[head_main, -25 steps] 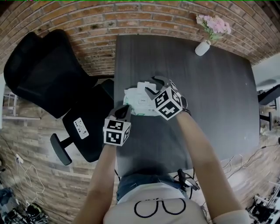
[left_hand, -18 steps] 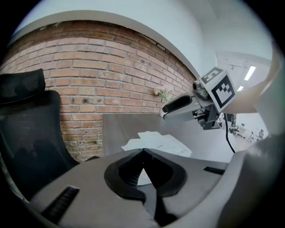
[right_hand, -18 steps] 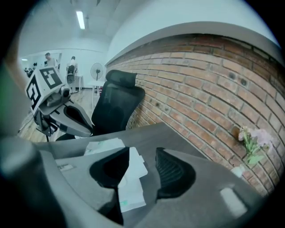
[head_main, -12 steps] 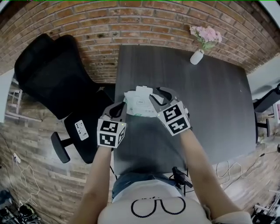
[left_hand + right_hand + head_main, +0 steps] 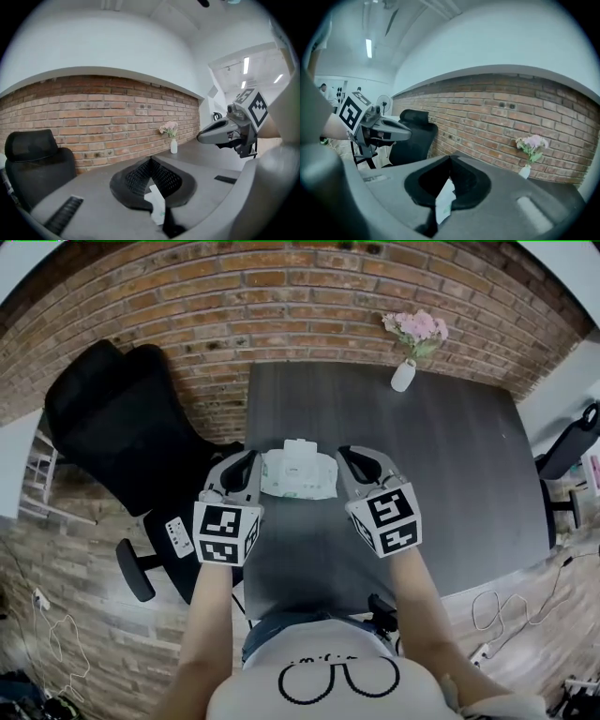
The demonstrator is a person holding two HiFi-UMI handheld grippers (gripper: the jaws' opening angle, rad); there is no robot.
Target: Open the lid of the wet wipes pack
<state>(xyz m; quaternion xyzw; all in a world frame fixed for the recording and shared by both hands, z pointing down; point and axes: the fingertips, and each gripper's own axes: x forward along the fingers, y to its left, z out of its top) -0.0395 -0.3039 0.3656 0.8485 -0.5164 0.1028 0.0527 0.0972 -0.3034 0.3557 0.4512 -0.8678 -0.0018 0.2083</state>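
Note:
The white wet wipes pack (image 5: 298, 476) lies flat on the dark table (image 5: 450, 456) near its left front edge, and its small lid flap (image 5: 300, 447) looks raised at the far side. My left gripper (image 5: 246, 461) hovers just left of the pack and my right gripper (image 5: 350, 457) just right of it, neither touching it. In the left gripper view the jaws (image 5: 150, 162) meet with nothing gripped. The right gripper (image 5: 450, 160) is closing, tips together and empty. A white sliver of the pack (image 5: 157, 206) (image 5: 444, 201) shows below each pair of tips.
A white vase with pink flowers (image 5: 405, 371) stands at the table's far edge by the brick wall (image 5: 281, 296). A black office chair (image 5: 122, 427) sits left of the table, with a small white remote (image 5: 176, 536) on its seat. Cables lie on the floor.
Both grippers lifted off the pack and drew apart to either side of it. The right gripper's open jaws came off the lid and closed. The pack stayed on the table.

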